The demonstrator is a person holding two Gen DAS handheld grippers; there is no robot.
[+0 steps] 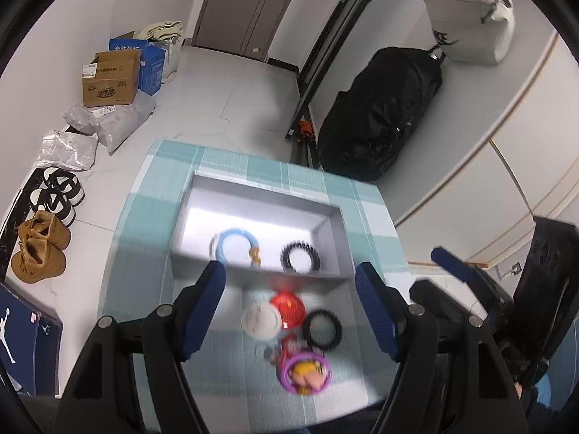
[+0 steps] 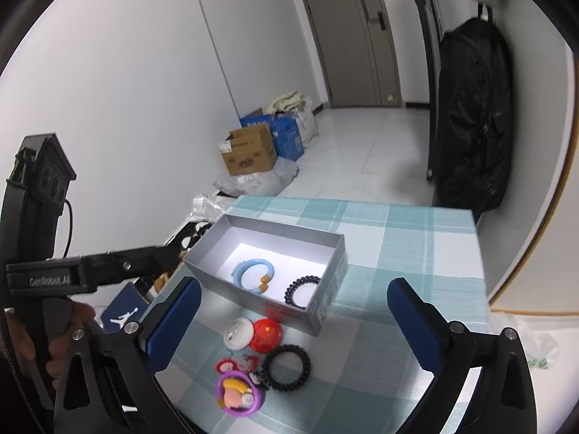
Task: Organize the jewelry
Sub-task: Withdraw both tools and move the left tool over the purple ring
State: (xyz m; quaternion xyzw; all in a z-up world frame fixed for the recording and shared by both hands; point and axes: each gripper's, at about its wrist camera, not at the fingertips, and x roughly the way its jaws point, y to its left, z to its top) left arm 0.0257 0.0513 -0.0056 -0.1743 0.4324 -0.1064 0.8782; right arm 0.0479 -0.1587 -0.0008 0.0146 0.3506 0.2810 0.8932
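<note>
A grey open box [image 1: 331, 249] [image 2: 327, 289] sits on the teal checked tablecloth [image 2: 398, 253]. Inside lie a light blue bracelet [image 1: 235, 244] [image 2: 253, 275] and a black beaded bracelet [image 1: 300, 257] [image 2: 302, 289]. In front of the box lie a white round piece [image 1: 260, 320] [image 2: 237, 332], a red round piece [image 1: 287, 307] [image 2: 267, 334], another black beaded bracelet [image 1: 322, 329] [image 2: 286, 367] and a purple ring with a figure [image 1: 305, 372] [image 2: 239, 392]. My left gripper [image 1: 289, 303] is open above these loose pieces. My right gripper [image 2: 293, 325] is open, also above them.
Cardboard and blue boxes [image 2: 249, 152] and plastic bags [image 1: 108, 123] sit on the floor by the wall, with shoes [image 1: 39, 249] to the left. A black bag [image 2: 470, 119] hangs beyond the table. The table's far edge [image 2: 362, 204] lies behind the box.
</note>
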